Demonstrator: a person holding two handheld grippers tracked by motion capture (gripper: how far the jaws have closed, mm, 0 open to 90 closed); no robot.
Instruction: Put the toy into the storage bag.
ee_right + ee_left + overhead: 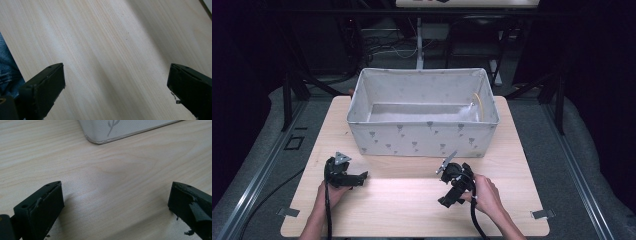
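- Left gripper point(115, 202): its own view shows two black jaws set wide apart with bare wood between them; nothing is held. The pad on one jaw is frayed, with loose shreds at its lower edge.
- Right gripper point(115, 85): jaws likewise wide apart over bare wood, nothing between them. A small torn scrap hangs from one pad.
- Both pairs of jaws are cut off by the lower edge of their own views; their bases cannot be seen.
- High view: the left gripper point(360, 178) and right gripper point(445, 200) both sit low over the near half of the table point(412, 210), well apart, each held by one hand. Two hands, two grippers, two trailing cables counted.
- Fabric bin point(422, 139): one, grey-white with small printed motifs, standing on the far half of the table. The left gripper view catches a rounded bottom corner of it point(120, 130), the rest cut off.
- Inside the bin, at its right end, a thin yellowish curved item point(480, 104) is too small to identify.
- Blue cloth point(7, 67) at the edge of the right gripper view is partly hidden behind the jaw.
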